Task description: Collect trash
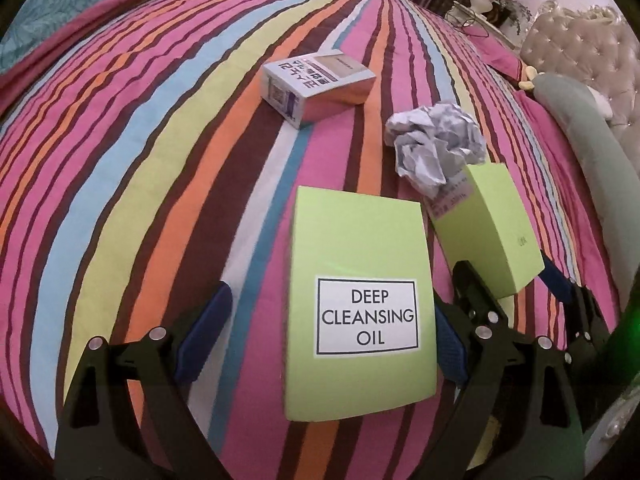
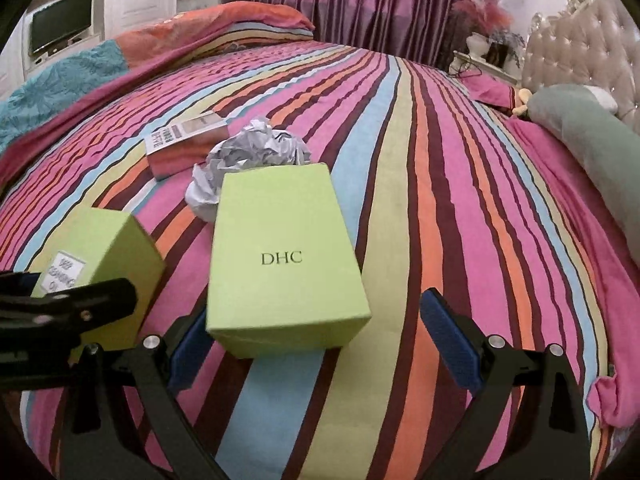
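Striped bedding [image 2: 420, 160] in pink, orange and blue carried the trash. Each lime-green cardboard carton [image 1: 360, 296] lay between spread fingers: the left gripper [image 1: 320, 340] straddled the "DEEP CLEANSING OIL" one, the right gripper [image 2: 316, 352] the DHC carton [image 2: 284, 264]. Neither was pinched. Both looked light, stiff yet crushable, best taken across the long sides. Crumpled white paper [image 1: 436, 144] was half hidden behind the DHC carton; no bin showed.

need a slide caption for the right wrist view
Open right gripper straddling a green DHC box on a striped bedspread.
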Tool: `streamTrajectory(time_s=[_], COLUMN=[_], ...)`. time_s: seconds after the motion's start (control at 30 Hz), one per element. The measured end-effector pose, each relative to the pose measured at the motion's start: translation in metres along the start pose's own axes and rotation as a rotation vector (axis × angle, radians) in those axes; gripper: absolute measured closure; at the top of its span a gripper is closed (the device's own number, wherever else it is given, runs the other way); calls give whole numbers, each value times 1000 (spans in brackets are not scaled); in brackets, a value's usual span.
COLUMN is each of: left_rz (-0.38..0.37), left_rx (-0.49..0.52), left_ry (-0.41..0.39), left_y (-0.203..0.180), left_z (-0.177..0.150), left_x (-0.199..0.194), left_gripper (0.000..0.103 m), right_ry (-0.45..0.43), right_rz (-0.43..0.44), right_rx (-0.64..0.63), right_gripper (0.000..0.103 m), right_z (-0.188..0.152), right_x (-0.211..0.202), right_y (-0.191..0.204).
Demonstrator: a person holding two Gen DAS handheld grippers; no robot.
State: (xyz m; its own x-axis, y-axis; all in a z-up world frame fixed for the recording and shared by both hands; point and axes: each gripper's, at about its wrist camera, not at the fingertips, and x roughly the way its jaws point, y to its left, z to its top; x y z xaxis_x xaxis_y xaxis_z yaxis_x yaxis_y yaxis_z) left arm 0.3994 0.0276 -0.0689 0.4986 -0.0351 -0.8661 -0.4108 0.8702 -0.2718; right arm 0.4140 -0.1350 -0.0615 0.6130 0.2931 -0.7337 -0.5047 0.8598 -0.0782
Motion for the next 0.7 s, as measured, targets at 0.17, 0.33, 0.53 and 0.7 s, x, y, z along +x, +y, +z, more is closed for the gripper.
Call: streamTrajectory(time_s=[0.17,0.33,0.53,0.7], left_rz=[-8,-37,-43,-44], left_rx=[55,71,89,93], left_ry=[-1,-1,-5,-3], left_y=[0,3,7,11], left_z=[3,3,2,2], left_x=[0,0,-3,-4], left_gripper=[41,42,42,42], right_ry=[31,52,60,80], right_rz=[10,24,16,8], right_rx=[26,55,103,156], right_gripper=[11,12,25,42], right_z=[2,6,10,12], right_x=[7,11,15,16], right_y=[1,3,7,10])
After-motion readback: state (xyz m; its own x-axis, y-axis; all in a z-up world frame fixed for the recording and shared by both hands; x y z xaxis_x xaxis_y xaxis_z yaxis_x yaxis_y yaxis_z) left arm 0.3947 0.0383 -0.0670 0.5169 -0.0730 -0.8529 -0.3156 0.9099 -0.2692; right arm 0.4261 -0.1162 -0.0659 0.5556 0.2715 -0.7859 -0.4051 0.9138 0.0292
